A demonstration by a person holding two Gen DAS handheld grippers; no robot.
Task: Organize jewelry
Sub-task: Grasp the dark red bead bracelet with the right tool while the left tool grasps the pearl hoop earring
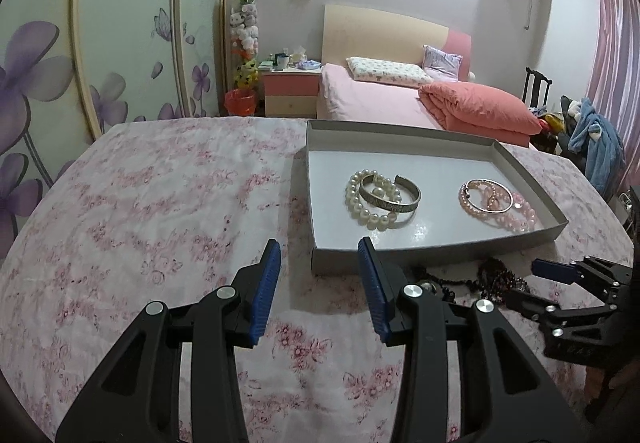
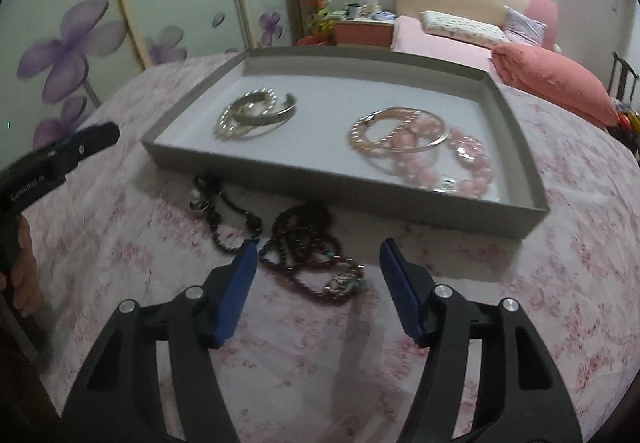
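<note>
A flat grey tray point(image 2: 516, 221) sits on the desk point(image 1: 160, 203), which has a pink flowery cloth over it. Two little heaps are already in the tray, and they look sorted by colour — a white pearl bracelet point(image 1: 366, 209) with a silver cuff point(image 1: 394, 195) lying on it at one side, and pink bead bracelets point(image 2: 460, 163) with a thin bangle point(image 2: 400, 131) across them at the other. They are kept well apart, so each set is easy to see.

The dark beads are still out on the cloth, just in front of the tray's near wall. One is a black necklace point(image 2: 224, 219), and right beside it is a tangled dark red bead string point(image 2: 312, 259).

The right gripper point(image 2: 318, 271) points down at that red string, fingers spread, one on each side of it, not pinching yet — I think it is the next thing to be picked up.

The left gripper point(image 1: 318, 271) waits over bare cloth near the tray's corner, fingers apart and holding nothing.
</note>
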